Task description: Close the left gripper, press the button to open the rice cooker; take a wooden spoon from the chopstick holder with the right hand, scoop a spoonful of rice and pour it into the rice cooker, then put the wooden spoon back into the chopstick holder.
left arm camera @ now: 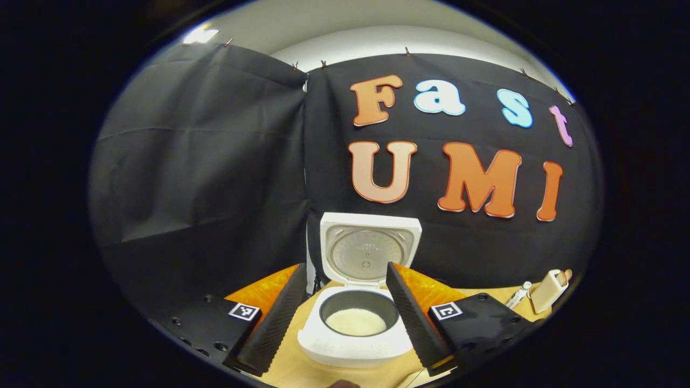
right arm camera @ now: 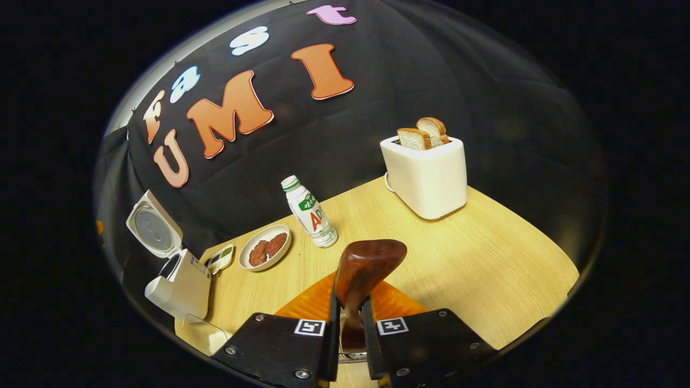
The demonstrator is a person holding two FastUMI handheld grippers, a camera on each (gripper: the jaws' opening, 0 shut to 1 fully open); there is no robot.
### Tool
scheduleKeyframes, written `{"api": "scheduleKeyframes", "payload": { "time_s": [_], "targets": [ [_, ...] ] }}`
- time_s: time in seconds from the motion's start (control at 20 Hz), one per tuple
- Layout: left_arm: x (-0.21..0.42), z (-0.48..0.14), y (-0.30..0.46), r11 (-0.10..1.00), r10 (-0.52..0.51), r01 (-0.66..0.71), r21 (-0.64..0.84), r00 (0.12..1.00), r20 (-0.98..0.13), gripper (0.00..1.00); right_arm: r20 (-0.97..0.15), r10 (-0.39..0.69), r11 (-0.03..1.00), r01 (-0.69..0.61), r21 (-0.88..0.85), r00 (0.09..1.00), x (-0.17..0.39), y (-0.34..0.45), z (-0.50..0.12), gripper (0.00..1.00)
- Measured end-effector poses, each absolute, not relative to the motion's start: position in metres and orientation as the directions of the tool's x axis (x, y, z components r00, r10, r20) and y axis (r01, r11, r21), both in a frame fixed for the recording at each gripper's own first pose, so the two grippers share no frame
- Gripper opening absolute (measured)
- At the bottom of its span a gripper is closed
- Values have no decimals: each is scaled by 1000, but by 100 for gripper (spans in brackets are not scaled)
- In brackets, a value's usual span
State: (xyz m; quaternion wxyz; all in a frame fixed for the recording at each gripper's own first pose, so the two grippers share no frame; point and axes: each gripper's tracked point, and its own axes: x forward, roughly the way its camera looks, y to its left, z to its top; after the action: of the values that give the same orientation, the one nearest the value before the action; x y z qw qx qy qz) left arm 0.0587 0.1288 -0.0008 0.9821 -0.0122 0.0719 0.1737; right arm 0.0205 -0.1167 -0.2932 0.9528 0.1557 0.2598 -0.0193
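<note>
The right claw [right arm camera: 349,323] was clamped on the wooden spoon [right arm camera: 362,269], bowl up: light, stiff, smooth, best held low on the handle. The left claw [left arm camera: 345,318] stood apart before the open rice cooker [left arm camera: 356,328] on the bench [right arm camera: 485,258].

Your left gripper [left arm camera: 345,318] hangs with its fingers [left arm camera: 277,318] spread wide — the rice cooker [left arm camera: 356,328] sits between them on the table [left arm camera: 302,372]. Its lid [left arm camera: 369,250] stands open and upright at the far side, and white rice [left arm camera: 356,321] lies in the pot. Far right — a small bottle [left arm camera: 518,295] beside a tan box [left arm camera: 549,291].
</note>
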Motion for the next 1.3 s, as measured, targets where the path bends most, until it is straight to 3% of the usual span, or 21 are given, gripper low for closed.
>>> {"api": "scheduleKeyframes", "payload": {
  "time_s": [0.05,0.1,0.15,0.2,0.4,0.5,0.7,0.85,1.3],
  "targets": [
    [70,13,130,940,334,-339,-25,934,-128,99,-519,38,952,126,278,854,20,-119,-296,12],
    [82,24,133,942,326,-332,-39,938,-120,98,-533,29,955,134,266,846,18,-122,-298,27],
    [97,33,137,945,316,-323,-47,942,-115,99,-546,18,957,143,251,838,17,-125,-298,31],
    [111,39,138,949,304,-311,-47,945,-121,99,-557,3,960,154,233,830,15,-129,-298,41],
    [164,56,144,960,281,-281,20,953,-111,99,-534,-57,967,180,182,844,9,-143,-273,58],
    [190,60,137,971,235,-238,-15,966,-111,99,-518,-84,967,194,163,851,5,-148,-258,69],
    [245,46,147,972,212,-225,-59,962,-172,99,-489,-128,967,219,134,863,-10,-155,-227,83],
    [275,19,145,975,184,-207,-75,953,-240,98,-453,-163,962,242,123,877,-26,-156,-202,84],
    [346,-47,148,971,227,-241,2,912,-342,99,-408,-240,945,308,109,881,-70,-156,-173,88]
  ]
}}
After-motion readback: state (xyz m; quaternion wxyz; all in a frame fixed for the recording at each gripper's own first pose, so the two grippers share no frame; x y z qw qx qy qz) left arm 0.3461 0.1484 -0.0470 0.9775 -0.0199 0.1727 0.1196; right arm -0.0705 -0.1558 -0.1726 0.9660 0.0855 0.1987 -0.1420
